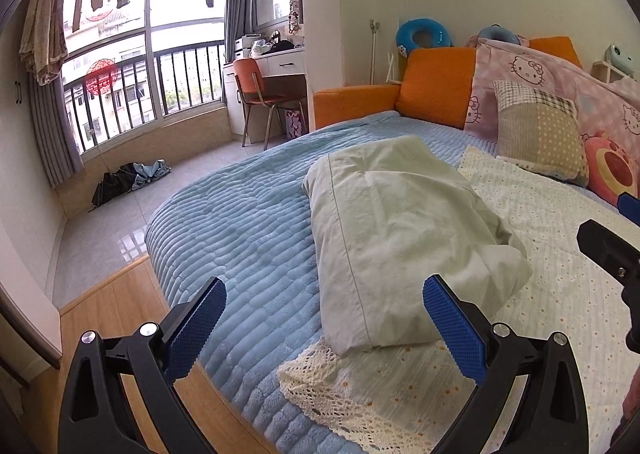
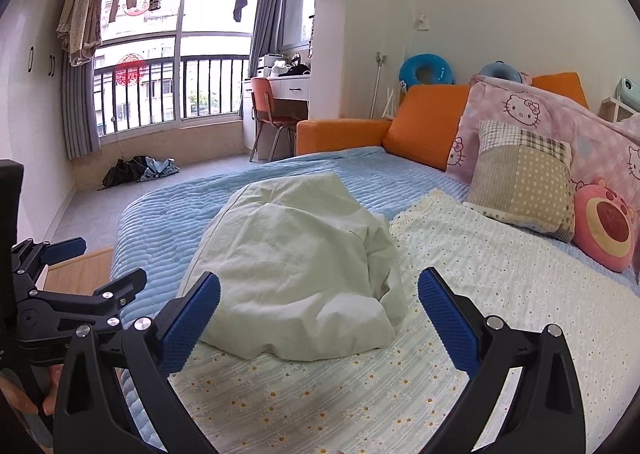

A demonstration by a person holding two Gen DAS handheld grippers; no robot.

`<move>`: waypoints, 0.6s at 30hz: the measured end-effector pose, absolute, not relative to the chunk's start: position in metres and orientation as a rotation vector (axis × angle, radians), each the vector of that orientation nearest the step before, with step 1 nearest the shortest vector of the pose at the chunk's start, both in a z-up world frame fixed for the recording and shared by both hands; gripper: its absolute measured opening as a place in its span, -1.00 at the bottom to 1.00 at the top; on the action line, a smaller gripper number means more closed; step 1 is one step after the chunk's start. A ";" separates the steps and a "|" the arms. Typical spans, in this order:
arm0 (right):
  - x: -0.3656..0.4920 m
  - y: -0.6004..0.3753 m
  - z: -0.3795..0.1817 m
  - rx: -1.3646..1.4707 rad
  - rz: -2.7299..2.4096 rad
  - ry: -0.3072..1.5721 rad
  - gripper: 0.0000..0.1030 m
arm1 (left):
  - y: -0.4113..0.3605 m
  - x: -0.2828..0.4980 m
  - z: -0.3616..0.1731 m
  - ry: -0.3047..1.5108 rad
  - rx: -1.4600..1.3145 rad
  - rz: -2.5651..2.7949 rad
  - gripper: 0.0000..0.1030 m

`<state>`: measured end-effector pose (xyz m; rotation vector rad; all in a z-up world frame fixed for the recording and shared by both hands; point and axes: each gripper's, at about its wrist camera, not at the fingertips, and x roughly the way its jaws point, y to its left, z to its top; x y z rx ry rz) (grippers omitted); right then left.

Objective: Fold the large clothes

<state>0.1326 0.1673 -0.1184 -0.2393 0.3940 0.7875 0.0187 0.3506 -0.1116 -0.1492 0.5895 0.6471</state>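
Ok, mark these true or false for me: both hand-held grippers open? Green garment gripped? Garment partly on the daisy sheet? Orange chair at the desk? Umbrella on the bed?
1. Both the left hand-held gripper and the right hand-held gripper are open. True.
2. The pale green garment is gripped. False: it lies free on the bed.
3. It rests partly on the daisy sheet. True.
4. An orange chair stands at the desk. True.
5. The umbrella is on the bed. False: it lies on the floor.

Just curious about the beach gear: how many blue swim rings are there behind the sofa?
2: a bright blue swim ring behind the orange sofa back, and a paler one right of it, partly hidden behind the pink pillow.
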 end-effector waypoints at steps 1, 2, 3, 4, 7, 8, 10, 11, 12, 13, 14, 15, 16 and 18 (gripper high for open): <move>0.133 0.167 -0.118 -0.240 0.787 0.394 0.90 | 0.350 0.019 -0.111 0.588 -0.147 0.648 0.94; 0.132 0.167 -0.118 -0.242 0.785 0.394 0.90 | 0.350 0.018 -0.110 0.588 -0.146 0.650 0.94; 0.132 0.167 -0.118 -0.241 0.786 0.393 0.90 | 0.349 0.017 -0.109 0.586 -0.146 0.650 0.94; 0.132 0.167 -0.118 -0.242 0.786 0.392 0.90 | 0.349 0.017 -0.108 0.586 -0.148 0.647 0.94; 0.132 0.167 -0.118 -0.245 0.785 0.393 0.90 | 0.348 0.017 -0.107 0.584 -0.153 0.638 0.94; 0.133 0.167 -0.118 -0.246 0.785 0.394 0.90 | 0.347 0.016 -0.107 0.583 -0.151 0.638 0.94; 0.132 0.167 -0.118 -0.245 0.787 0.395 0.90 | 0.345 0.018 -0.107 0.589 -0.141 0.636 0.94; 0.132 0.167 -0.118 -0.245 0.787 0.394 0.90 | 0.344 0.019 -0.107 0.593 -0.139 0.633 0.94; 0.132 0.166 -0.118 -0.247 0.787 0.392 0.90 | 0.344 0.019 -0.107 0.595 -0.140 0.630 0.94; 0.132 0.167 -0.118 -0.250 0.786 0.391 0.90 | 0.344 0.018 -0.107 0.595 -0.143 0.626 0.94; 0.132 0.166 -0.118 -0.251 0.786 0.390 0.90 | 0.344 0.018 -0.108 0.593 -0.146 0.627 0.94; 0.132 0.166 -0.119 -0.248 0.786 0.387 0.90 | 0.344 0.017 -0.108 0.592 -0.151 0.626 0.94; 0.132 0.165 -0.119 -0.245 0.786 0.388 0.90 | 0.344 0.017 -0.109 0.594 -0.154 0.621 0.94; 0.133 0.165 -0.118 -0.243 0.784 0.389 0.90 | 0.343 0.017 -0.110 0.598 -0.150 0.621 0.94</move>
